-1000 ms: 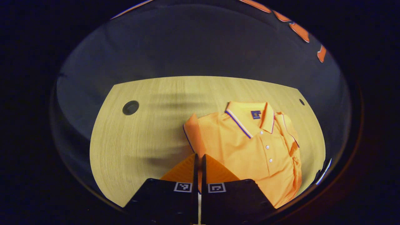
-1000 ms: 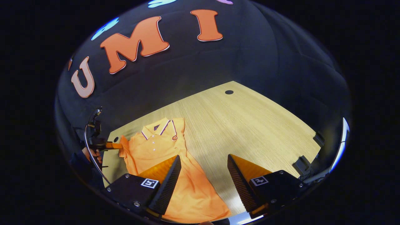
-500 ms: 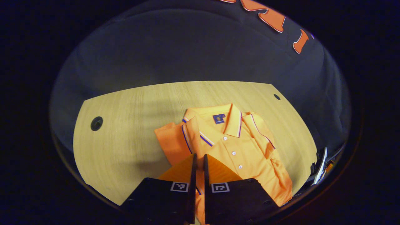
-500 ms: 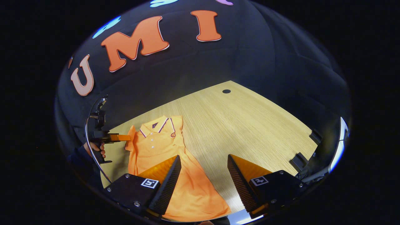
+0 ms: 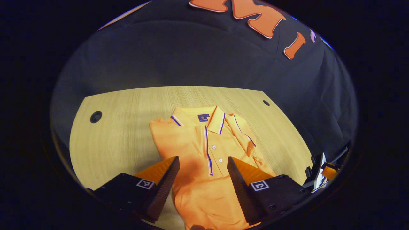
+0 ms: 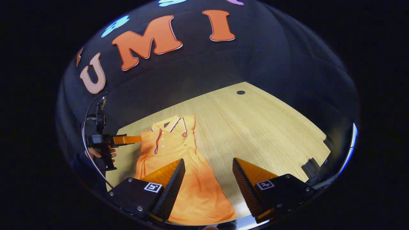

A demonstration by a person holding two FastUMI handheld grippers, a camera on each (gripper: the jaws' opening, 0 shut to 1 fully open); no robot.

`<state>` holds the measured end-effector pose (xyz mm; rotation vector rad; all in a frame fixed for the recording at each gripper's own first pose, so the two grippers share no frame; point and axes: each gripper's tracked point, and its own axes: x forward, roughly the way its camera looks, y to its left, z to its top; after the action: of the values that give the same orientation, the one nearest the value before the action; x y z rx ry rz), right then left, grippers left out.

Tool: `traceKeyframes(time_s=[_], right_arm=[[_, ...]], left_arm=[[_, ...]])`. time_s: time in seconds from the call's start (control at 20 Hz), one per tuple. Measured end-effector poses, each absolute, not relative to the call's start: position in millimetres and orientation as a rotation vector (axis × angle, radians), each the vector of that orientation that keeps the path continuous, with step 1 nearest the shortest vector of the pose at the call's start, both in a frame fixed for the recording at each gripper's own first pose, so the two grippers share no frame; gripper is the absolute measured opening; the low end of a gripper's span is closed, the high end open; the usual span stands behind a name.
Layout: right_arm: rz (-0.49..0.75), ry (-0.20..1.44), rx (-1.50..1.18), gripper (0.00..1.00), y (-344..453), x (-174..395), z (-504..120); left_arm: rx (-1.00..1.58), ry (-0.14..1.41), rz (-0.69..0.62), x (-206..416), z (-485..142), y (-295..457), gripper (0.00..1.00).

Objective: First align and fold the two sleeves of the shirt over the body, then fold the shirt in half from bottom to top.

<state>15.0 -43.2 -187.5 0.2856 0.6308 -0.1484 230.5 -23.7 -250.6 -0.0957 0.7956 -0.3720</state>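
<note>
Jaws apart on both grippers | knit shirt (image 5: 198,150) flat, sleeves seemingly folded | woodgrain table (image 5: 121,127)

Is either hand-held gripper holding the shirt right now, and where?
No. The left hand-held gripper and right hand-held gripper are both open above the shirt.

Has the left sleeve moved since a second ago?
Yes. The left gripper let go, and the sleeve now lies folded over the shirt body, off the bare table.
</note>
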Motion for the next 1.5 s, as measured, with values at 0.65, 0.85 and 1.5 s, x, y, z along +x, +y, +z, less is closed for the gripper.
traceKeyframes(time_s=[0.65,0.85,1.5], right_arm=[[0.109,0.631,0.185,0.91,-33.7,-45.8,-210.6],[0.152,0.688,0.145,0.91,-27.0,-75.9,-245.1],[0.186,0.877,0.046,0.93,-18.4,-128.5,-344.7]], left_arm=[[-0.049,0.529,-0.127,60.9,-191.9,9.0,0.97],[-0.031,0.551,-0.069,5.0,-211.0,24.9,0.98],[0.026,0.734,-0.051,-84.6,-333.5,49.6,0.99]])
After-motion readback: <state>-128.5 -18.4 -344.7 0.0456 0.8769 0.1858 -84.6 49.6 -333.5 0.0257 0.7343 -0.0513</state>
